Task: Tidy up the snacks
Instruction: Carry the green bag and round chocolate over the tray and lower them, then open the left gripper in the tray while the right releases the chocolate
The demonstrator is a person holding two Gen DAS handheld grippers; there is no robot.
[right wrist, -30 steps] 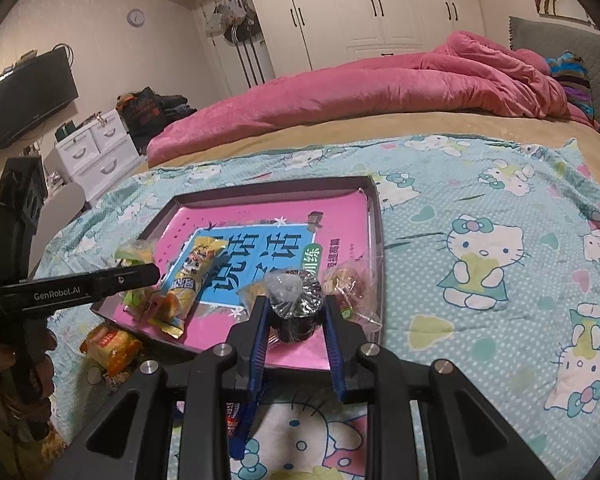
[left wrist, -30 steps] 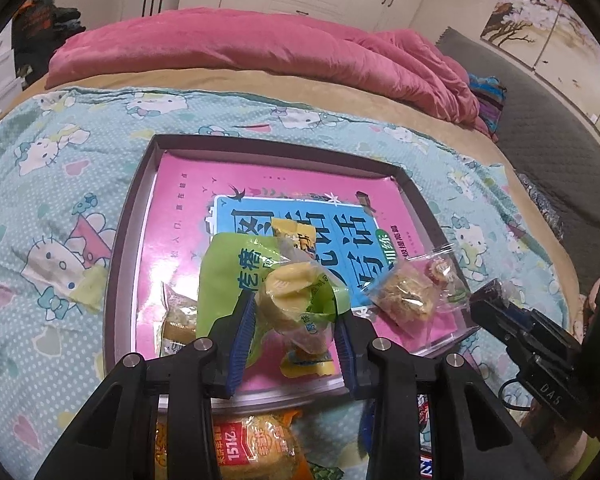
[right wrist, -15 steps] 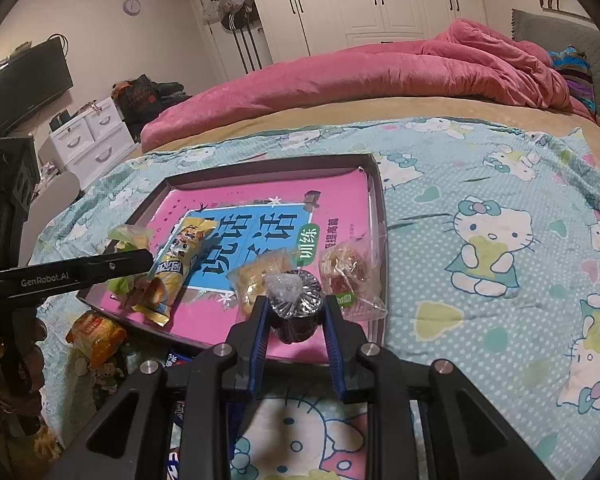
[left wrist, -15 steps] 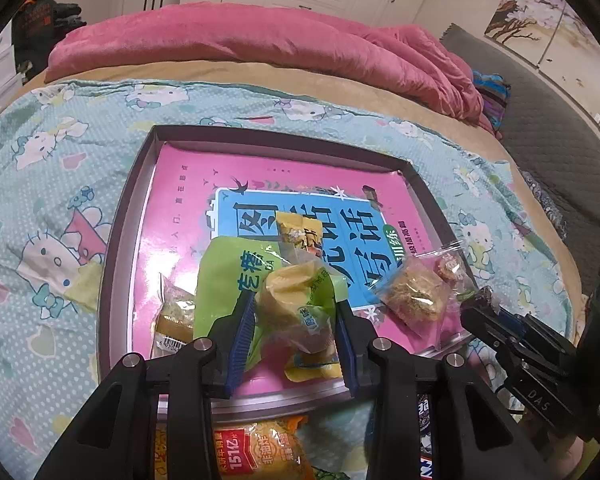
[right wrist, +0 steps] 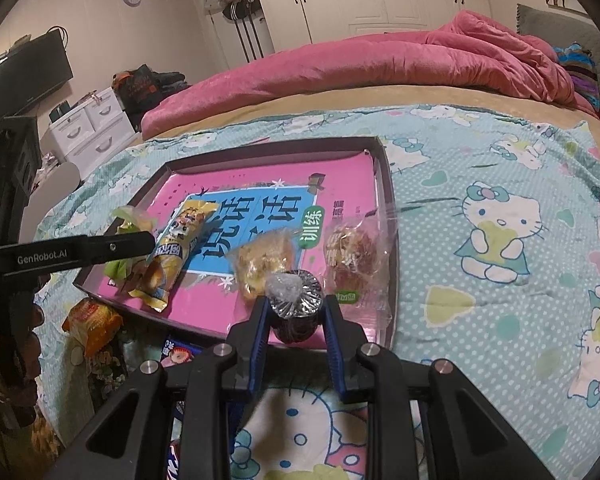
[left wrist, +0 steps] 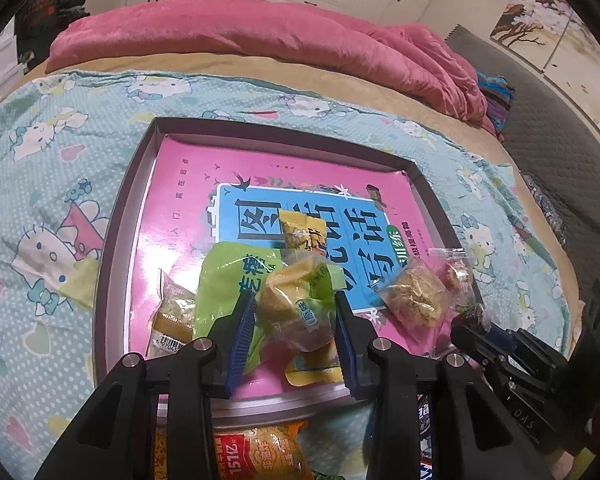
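Observation:
A shallow dark tray (left wrist: 112,240) with a pink and blue book cover inside lies on the bed; it also shows in the right wrist view (right wrist: 388,184). My left gripper (left wrist: 294,316) is shut on a clear-wrapped yellow pastry (left wrist: 296,300) above the tray's near edge, over a green packet (left wrist: 224,280). My right gripper (right wrist: 294,312) is shut on a dark round wrapped snack (right wrist: 294,300) at the tray's near edge. A long yellow snack bag (right wrist: 176,248) and two clear-wrapped cakes (right wrist: 264,260) (right wrist: 352,252) lie in the tray.
An orange noodle packet (left wrist: 256,456) lies outside the tray's near edge, also in the right wrist view (right wrist: 92,324). More dark packets (right wrist: 176,354) lie beside it. A pink quilt (right wrist: 380,64) is piled at the far side of the bed.
Both grippers have moved slightly forward over the tray's near edge, each still holding its snack. The snacks in the tray have not moved.

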